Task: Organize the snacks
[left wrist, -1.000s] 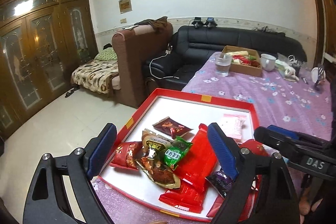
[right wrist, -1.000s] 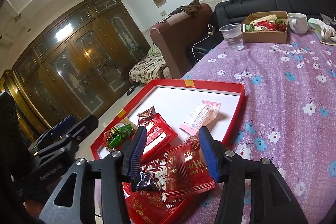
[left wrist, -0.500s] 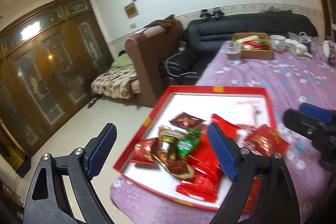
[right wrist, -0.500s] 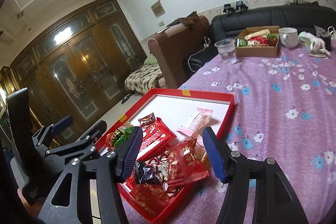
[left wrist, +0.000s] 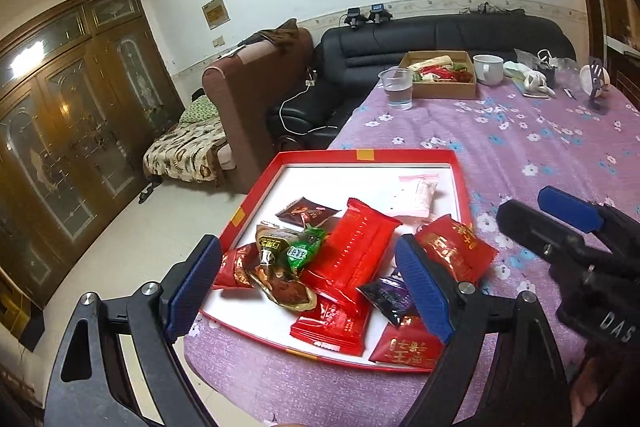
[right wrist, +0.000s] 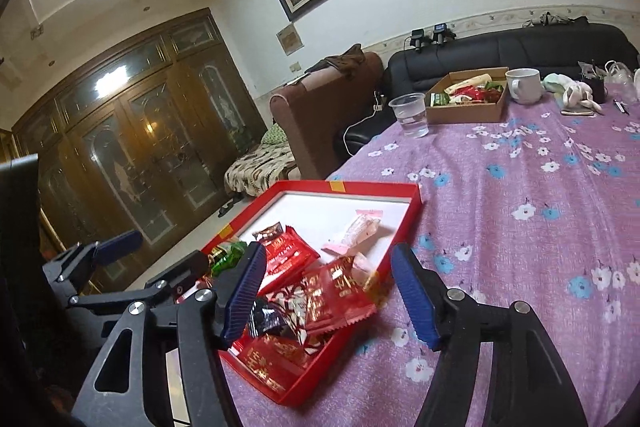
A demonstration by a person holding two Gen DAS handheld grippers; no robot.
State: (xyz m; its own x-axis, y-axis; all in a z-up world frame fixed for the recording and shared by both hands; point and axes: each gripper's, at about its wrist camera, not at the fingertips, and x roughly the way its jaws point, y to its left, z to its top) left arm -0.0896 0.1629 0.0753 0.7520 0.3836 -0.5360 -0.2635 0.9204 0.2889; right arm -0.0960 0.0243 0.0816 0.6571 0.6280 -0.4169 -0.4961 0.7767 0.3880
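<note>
Snacks (left wrist: 352, 259) lay heaped in the near end of a red tray (left wrist: 364, 155) at the corner of the desk (left wrist: 540, 131), one pink packet (left wrist: 420, 193) apart toward the far rim. The left tongs (left wrist: 308, 283) hung spread wide above the pile, gripping nothing. The right tongs (right wrist: 326, 291) were opening over the tray's near corner, a red packet (right wrist: 336, 291) lying below them, untouched. Farther along the desk stood a cup (left wrist: 396, 89), a cardboard box (left wrist: 444, 75) and a mug (left wrist: 489, 69).
</note>
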